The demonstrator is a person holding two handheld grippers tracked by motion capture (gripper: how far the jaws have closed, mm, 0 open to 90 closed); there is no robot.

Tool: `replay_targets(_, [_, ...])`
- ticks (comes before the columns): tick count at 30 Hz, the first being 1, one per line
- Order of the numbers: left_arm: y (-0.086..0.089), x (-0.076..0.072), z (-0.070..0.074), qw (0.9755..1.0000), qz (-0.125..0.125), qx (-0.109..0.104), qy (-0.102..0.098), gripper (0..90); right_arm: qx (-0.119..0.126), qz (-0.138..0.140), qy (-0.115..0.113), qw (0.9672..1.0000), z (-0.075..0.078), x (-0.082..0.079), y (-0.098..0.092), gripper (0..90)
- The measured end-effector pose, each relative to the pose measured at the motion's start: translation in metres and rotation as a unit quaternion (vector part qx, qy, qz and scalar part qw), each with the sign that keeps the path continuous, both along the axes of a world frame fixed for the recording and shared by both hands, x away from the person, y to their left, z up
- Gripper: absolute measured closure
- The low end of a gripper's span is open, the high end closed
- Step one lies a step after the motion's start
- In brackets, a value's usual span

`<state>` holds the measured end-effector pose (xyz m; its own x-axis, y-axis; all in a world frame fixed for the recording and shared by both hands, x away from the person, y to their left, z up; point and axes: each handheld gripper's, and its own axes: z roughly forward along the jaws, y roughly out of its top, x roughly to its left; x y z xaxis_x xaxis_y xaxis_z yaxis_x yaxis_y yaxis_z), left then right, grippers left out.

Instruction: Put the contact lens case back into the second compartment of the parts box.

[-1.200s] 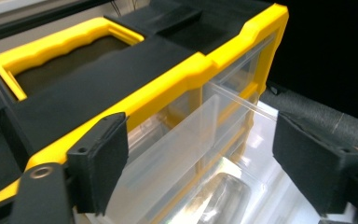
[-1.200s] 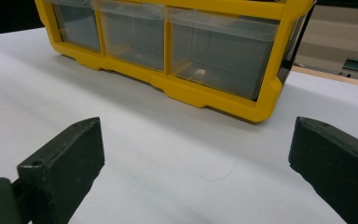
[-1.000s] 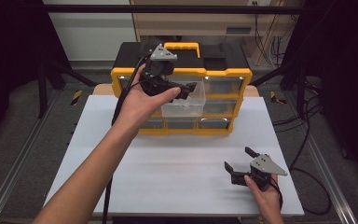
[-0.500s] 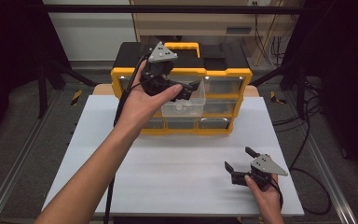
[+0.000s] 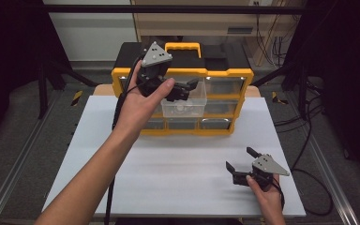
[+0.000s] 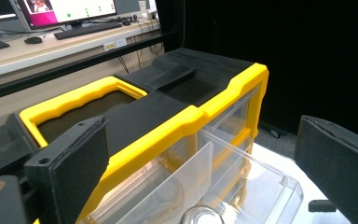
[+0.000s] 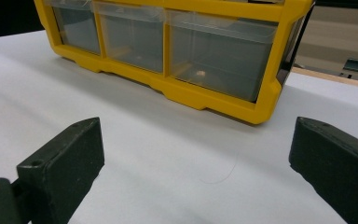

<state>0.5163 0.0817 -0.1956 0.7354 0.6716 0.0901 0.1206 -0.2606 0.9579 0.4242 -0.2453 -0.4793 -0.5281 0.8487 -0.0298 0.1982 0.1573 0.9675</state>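
White table [image 5: 168,164] before us: the clear drawer [image 5: 183,106] juts from the yellow organizer [image 5: 225,77] at the far side, directly below our left gripper [image 5: 183,90], jaws just opened, empty; right gripper [image 5: 242,160] near, agape.

The left tongs [image 5: 187,89] hang over a clear drawer [image 5: 183,104] pulled out of the yellow organizer [image 5: 225,75]; their jaws have just been opening, nothing gripped between them. The right tongs [image 5: 242,159] rest with jaws apart on the white desk [image 5: 178,164], well apart from the organizer.
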Motion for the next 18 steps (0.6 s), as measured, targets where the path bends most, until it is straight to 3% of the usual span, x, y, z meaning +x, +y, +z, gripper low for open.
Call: replay_targets(18, [0.034,-0.010,0.001,0.9997,0.009,-0.020,-0.011,2.2,0.000,-0.001,-0.001,1.0000,0.000,-0.002,-0.001,3.3])
